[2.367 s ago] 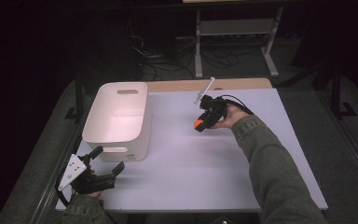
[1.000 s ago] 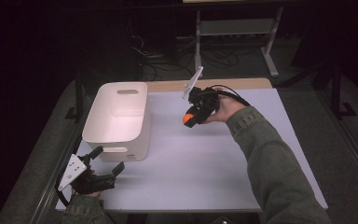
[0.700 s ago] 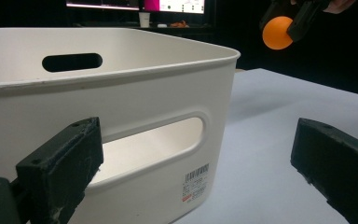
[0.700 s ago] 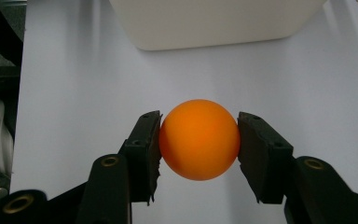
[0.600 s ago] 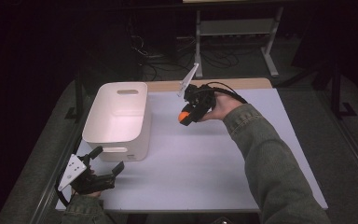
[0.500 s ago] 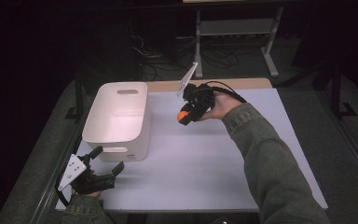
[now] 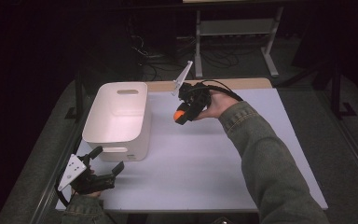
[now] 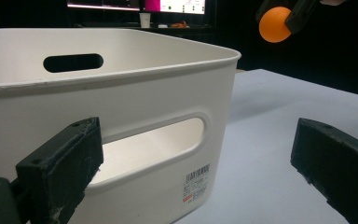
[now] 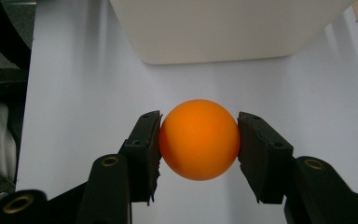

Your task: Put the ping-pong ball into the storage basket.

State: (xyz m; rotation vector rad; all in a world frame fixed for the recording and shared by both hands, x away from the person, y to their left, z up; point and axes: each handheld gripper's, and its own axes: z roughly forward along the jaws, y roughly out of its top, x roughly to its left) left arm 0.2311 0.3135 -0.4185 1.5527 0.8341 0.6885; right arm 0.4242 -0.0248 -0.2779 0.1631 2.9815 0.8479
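While gripped, ball (image 9: 199, 139) sides hidden.

Our right claw (image 7: 181, 116) hangs tilted downward on an outstretched arm, jaws clamped; our left claw (image 7: 103, 161) rests low, jaws wide apart.

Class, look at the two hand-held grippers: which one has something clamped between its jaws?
The right gripper, raised above the table beside the white plastic bin, clamps a round orange ball. The left gripper, at the bin's near end, has open, empty jaws.
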